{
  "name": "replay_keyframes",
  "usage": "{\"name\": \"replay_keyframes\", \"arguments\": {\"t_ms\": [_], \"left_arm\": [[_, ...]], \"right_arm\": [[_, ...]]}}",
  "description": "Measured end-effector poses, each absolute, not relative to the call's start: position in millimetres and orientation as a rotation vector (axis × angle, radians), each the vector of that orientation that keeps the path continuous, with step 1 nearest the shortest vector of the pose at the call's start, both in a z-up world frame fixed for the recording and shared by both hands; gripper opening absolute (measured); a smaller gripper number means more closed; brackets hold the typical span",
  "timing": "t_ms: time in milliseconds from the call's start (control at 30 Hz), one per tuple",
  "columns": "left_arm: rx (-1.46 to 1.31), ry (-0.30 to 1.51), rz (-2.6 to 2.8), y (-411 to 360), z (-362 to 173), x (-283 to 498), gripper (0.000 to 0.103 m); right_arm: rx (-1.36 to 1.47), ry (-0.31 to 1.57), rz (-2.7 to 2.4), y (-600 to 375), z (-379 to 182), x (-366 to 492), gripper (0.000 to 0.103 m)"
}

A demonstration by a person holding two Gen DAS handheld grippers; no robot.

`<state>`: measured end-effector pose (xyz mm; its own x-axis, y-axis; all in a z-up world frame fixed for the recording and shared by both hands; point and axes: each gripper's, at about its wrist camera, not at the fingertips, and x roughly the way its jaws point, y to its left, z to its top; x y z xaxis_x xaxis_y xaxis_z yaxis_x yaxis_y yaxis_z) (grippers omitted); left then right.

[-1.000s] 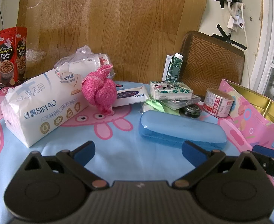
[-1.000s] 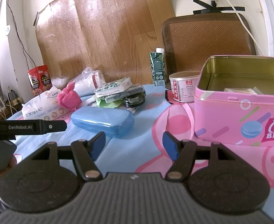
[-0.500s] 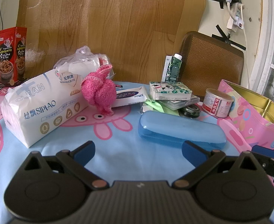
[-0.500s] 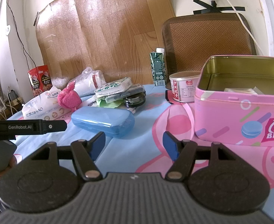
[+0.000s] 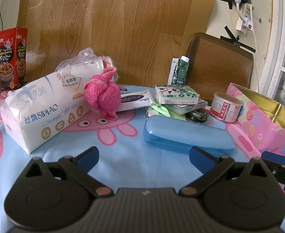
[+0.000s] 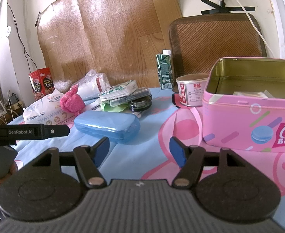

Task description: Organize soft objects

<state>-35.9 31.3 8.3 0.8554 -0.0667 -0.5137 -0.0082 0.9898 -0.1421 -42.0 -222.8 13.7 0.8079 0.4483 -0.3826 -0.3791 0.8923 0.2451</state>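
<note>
Nothing has moved since the earlier frames; I see both tools parked over the cartoon tablecloth (image 5: 123,151) as before. My left gripper (image 5: 144,155) stands with its jaws spread wide and nothing between them; my right gripper (image 6: 139,150) is likewise apart and empty. The pink fluffy towel (image 5: 103,95) leans against the white tissue pack (image 5: 39,112), left of the blue case (image 5: 187,134); the pink biscuit tin (image 6: 249,120) sits open on the right, well apart from the towel.
</note>
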Motion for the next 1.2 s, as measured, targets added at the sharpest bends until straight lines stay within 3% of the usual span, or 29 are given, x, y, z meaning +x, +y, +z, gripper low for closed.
{"name": "replay_keyframes", "arguments": {"t_ms": [400,500,633,767,800,833,1200], "left_arm": [[-0.177,0.541,-0.004,36.1,10.3,-36.3,0.103],[-0.200,0.549,0.013,40.3,9.7,-35.0,0.103],[-0.234,0.592,0.033,46.6,6.1,-28.1,0.103],[-0.260,0.610,0.045,50.9,3.5,-26.5,0.103],[-0.262,0.610,0.045,51.5,3.2,-26.6,0.103],[-0.263,0.609,0.046,51.7,3.1,-26.8,0.103],[-0.296,0.605,0.021,57.3,2.9,-27.7,0.103]], "right_arm": [[0.153,0.544,0.497,-210.5,15.5,-23.0,0.071],[0.103,0.516,0.499,-198.2,18.6,-9.3,0.084],[0.020,0.550,0.583,-179.0,18.5,18.2,0.092],[-0.007,0.640,0.654,-164.4,15.5,42.0,0.093],[-0.007,0.639,0.658,-163.0,15.9,44.2,0.090],[-0.016,0.637,0.664,-161.3,15.9,44.3,0.076],[-0.080,0.576,0.656,-180.6,15.0,-15.0,0.058]]}}
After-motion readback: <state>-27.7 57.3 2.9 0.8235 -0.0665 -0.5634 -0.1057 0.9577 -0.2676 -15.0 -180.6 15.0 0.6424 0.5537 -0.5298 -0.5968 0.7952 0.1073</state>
